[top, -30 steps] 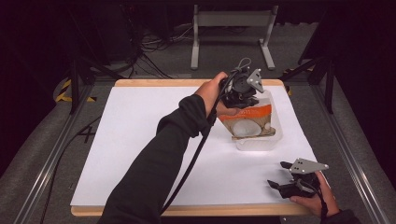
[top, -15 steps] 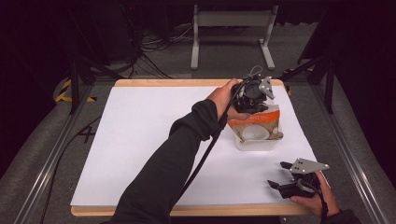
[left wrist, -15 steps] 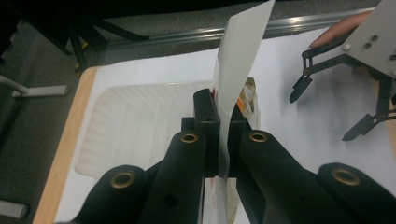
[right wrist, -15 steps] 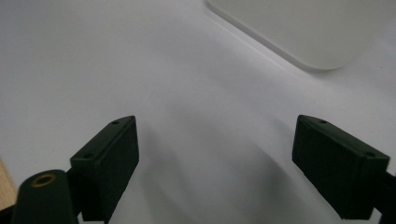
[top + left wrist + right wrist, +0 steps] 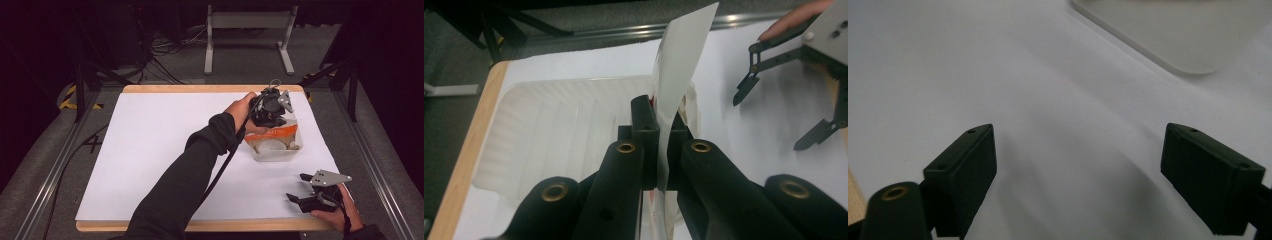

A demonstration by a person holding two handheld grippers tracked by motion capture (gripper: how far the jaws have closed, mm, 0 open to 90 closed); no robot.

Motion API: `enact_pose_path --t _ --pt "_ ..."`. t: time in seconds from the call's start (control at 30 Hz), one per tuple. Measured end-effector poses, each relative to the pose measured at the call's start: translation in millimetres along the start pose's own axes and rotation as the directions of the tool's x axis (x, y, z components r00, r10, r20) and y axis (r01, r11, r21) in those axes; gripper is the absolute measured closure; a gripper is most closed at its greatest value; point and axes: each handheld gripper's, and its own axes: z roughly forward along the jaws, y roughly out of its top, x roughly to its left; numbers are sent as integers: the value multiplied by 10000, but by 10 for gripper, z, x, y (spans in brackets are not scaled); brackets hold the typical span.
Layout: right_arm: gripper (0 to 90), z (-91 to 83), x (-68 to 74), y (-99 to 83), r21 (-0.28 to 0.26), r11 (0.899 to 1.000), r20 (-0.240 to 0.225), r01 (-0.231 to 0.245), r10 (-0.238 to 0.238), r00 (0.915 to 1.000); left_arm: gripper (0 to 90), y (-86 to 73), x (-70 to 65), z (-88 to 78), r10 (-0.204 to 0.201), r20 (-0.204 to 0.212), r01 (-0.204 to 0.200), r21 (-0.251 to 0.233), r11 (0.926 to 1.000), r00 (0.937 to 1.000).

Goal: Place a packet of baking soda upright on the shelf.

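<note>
High view: left gripper (image 5: pixel 270 116) is held over far end of clear tray (image 5: pixel 292 150), at right part of white surface (image 5: pixel 160 150). Right gripper (image 5: pixel 312 192) is rested near front edge, well apart. Dark room, cables on floor (image 5: pixel 165 60), metal stand (image 5: pixel 247 30) behind.

Left gripper view: white film (image 5: pixel 681 70) is clenched between jaws, lifted upright over tray (image 5: pixel 549 130). Peeling judged part done; rest not visible.

Right gripper view: jaws are spread wide, nothing between; tray corner (image 5: pixel 1188 35) ahead.
</note>
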Motion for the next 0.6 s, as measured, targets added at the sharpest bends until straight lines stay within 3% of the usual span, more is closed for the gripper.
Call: enact_pose_path --t 0.13,0.33,0.5,0.6 --pt "155 6 0 0 24 10000 -35 14 -14 10000 892 -36 3 7 -156 106 159 -276 9995 9998" --pt "156 21 4 11 73 10000 -53 52 -52 10000 893 -1 -20 69 -178 -142 173 -363 9992 9997" --pt "156 33 5 17 89 9999 -105 61 -60 9999 893 83 -22 129 -65 -403 65 12 10000 9992" --pt "156 40 0 19 67 10000 -112 35 -34 9999 888 151 -21 172 48 -345 -37 308 9995 9994"
